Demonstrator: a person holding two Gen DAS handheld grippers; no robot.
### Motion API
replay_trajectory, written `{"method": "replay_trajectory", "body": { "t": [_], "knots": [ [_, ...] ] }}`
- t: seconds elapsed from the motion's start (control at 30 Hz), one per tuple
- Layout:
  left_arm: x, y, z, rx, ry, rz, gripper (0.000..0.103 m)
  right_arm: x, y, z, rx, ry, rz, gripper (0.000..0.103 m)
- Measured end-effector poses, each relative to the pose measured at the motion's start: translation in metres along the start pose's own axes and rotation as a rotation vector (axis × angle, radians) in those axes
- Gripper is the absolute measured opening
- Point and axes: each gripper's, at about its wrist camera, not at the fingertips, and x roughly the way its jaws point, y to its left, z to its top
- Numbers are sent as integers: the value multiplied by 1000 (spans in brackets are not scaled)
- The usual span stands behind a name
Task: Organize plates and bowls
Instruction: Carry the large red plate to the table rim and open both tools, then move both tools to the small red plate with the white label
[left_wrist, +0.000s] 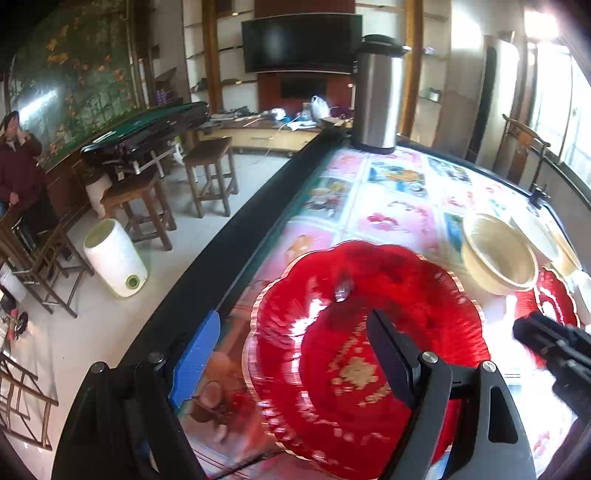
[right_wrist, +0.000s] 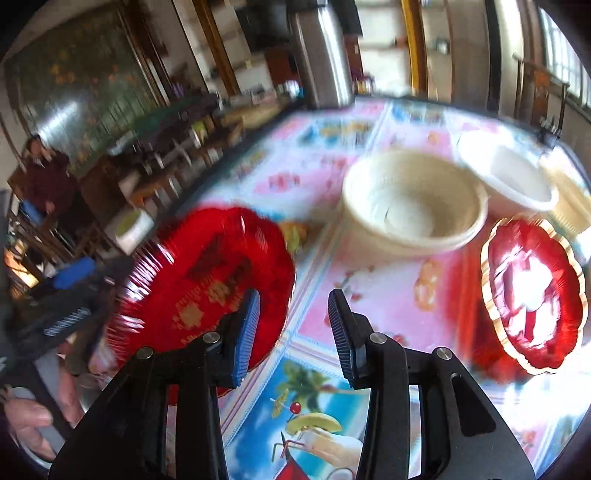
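A large red scalloped plate (left_wrist: 369, 332) with gold marks lies on the patterned table; it also shows in the right wrist view (right_wrist: 199, 280). My left gripper (left_wrist: 295, 358) is open over its near left part, one finger (left_wrist: 391, 362) above the plate, the blue pad (left_wrist: 195, 358) beyond its rim. A smaller red plate (right_wrist: 532, 295) with a gold rim lies to the right. Cream bowls (right_wrist: 410, 206) stand nested behind, with a white bowl (right_wrist: 509, 177) further back. My right gripper (right_wrist: 293, 332) is open and empty above the table between the two red plates.
A tall steel flask (left_wrist: 376, 96) stands at the table's far edge. The table's dark edge (left_wrist: 236, 236) runs along the left. Wooden stools (left_wrist: 210, 173) and a white container (left_wrist: 114, 258) are on the floor. A person (left_wrist: 18, 166) sits at far left.
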Motion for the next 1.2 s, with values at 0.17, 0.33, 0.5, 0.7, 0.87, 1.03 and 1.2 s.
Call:
{"method": "replay_trajectory", "body": {
  "t": [0.17,0.33,0.5,0.7,0.87,1.03,1.2],
  "knots": [
    [-11,-28,2,39,-6,-62,82,-35,-36,1,62,-49,-40,55],
    [-13,-62,3,75,9,-129,82,-48,-63,0,118,-65,-47,58],
    [-12,-91,14,111,12,-148,82,-57,-71,3,113,-73,-56,58],
    [-12,-118,21,121,23,-183,82,-72,-97,-5,168,-96,-64,58],
    [-9,-143,18,146,46,-196,82,-86,-119,-16,192,-105,-88,58],
    [-4,-169,12,167,73,-206,82,-95,-153,-28,260,-97,-119,58],
    [-1,-194,7,209,88,-225,82,-95,-170,-33,286,-85,-131,58]
  ]
}}
